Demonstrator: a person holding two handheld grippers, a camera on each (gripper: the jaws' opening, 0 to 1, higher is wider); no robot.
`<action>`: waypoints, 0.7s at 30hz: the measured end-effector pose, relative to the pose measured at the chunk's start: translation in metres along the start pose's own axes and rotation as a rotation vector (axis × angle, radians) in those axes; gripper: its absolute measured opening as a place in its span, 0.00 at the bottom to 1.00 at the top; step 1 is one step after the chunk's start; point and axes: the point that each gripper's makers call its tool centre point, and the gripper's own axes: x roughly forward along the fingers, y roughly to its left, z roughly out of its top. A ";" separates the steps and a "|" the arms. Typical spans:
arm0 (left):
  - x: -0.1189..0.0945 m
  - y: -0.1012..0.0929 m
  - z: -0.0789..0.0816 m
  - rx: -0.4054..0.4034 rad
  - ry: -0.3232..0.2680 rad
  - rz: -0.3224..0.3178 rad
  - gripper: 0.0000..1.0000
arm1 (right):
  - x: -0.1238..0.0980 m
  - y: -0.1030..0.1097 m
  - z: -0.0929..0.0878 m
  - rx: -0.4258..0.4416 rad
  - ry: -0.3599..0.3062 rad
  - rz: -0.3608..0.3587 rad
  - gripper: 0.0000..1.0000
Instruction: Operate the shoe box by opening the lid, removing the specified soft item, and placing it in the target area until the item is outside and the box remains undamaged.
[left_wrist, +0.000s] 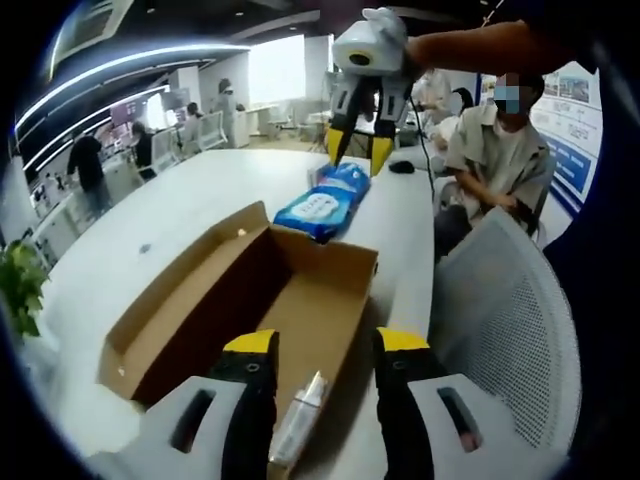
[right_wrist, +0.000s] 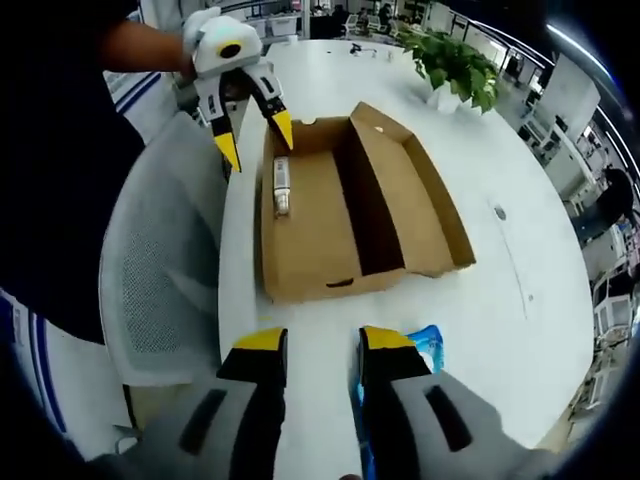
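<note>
In the left gripper view, the left claw (left_wrist: 328, 345) rises from the bottom with its two yellow tips apart and nothing between them. It hangs over the near end of the open cardboard shoe box (left_wrist: 300, 300), which sits on the white counter (left_wrist: 180, 210). A small see-through bottle (left_wrist: 300, 410) lies inside the box, just by the claw tips, and its lower end is hidden by the claw. The box lid flap (left_wrist: 180, 290) stands open on the left side. Past the far end of the box lies the blue soft pack (left_wrist: 325, 203), out on the counter and touching the box edge. The right claw (left_wrist: 358, 148) hangs above the pack with its tips apart, held by a bare arm (left_wrist: 470, 45) that comes in from the top right. A white mesh chair (left_wrist: 510, 320) stands at the right. A person in a pale shirt (left_wrist: 495, 150) sits behind it. More people stand far off on the left, and a green plant (left_wrist: 20, 285) is cut off at the left edge.

In the right gripper view, the right claw (right_wrist: 320, 345) points down from the bottom, tips apart, holding nothing. The blue soft pack (right_wrist: 425, 345) lies on the counter (right_wrist: 510, 280) just beside the right tip, mostly hidden behind it. The shoe box (right_wrist: 310, 230) lies open ahead, with the bottle (right_wrist: 282, 183) inside near its far end. The left claw (right_wrist: 252, 132) hangs open over that end. The mesh chair (right_wrist: 160, 270) is at the left, and a potted plant (right_wrist: 455, 65) stands past the box.
</note>
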 end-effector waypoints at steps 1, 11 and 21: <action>-0.002 0.002 -0.001 0.000 0.001 0.003 0.37 | 0.002 0.002 0.004 0.000 -0.004 0.004 0.26; -0.022 0.018 -0.017 -0.006 0.018 0.038 0.37 | 0.035 0.020 0.042 -0.023 -0.042 0.055 0.24; -0.025 0.018 -0.029 -0.035 0.022 0.047 0.36 | 0.072 0.035 0.080 -0.093 -0.058 0.113 0.22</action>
